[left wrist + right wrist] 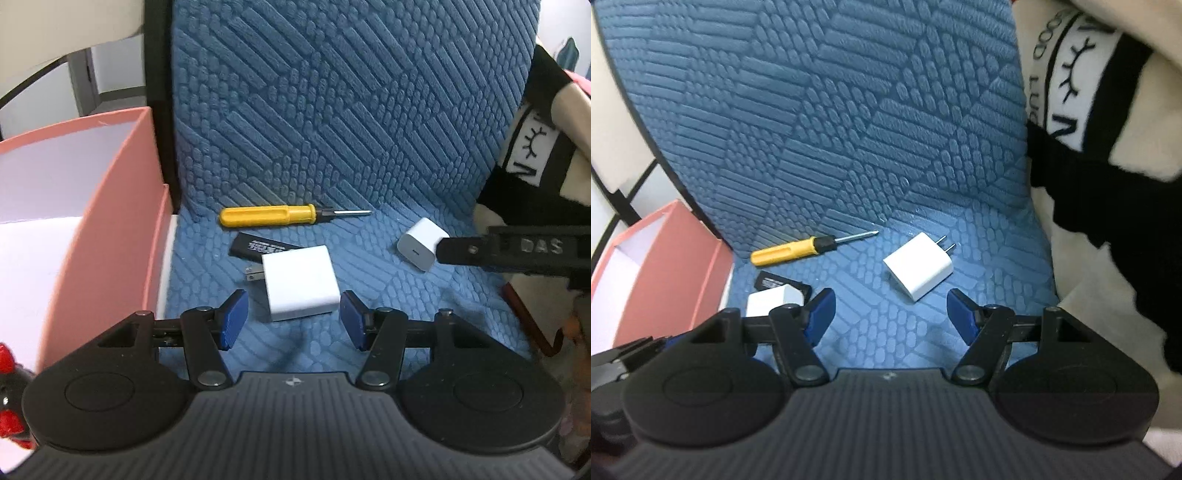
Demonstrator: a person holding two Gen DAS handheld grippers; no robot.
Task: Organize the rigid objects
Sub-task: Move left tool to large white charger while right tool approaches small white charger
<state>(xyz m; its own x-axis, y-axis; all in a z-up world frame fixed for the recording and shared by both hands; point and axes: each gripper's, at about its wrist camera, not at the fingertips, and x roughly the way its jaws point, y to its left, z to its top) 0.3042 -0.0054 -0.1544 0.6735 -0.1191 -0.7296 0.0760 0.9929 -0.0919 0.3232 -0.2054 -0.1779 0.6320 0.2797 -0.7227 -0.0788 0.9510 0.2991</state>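
Observation:
A large white charger lies on the blue cushion with its near end between the blue pads of my open left gripper, which do not press on it. Behind it lie a black stick-shaped device and a yellow screwdriver. A small white charger lies prongs away, just ahead of my open right gripper, which has nothing between its pads. In the left wrist view one of the right gripper's fingers reaches in beside the small charger.
An open pink box with a white inside stands at the cushion's left edge. A cream and black plush crowds the right side. The cushion's padded back rises behind the objects. A red and black toy sits at the lower left.

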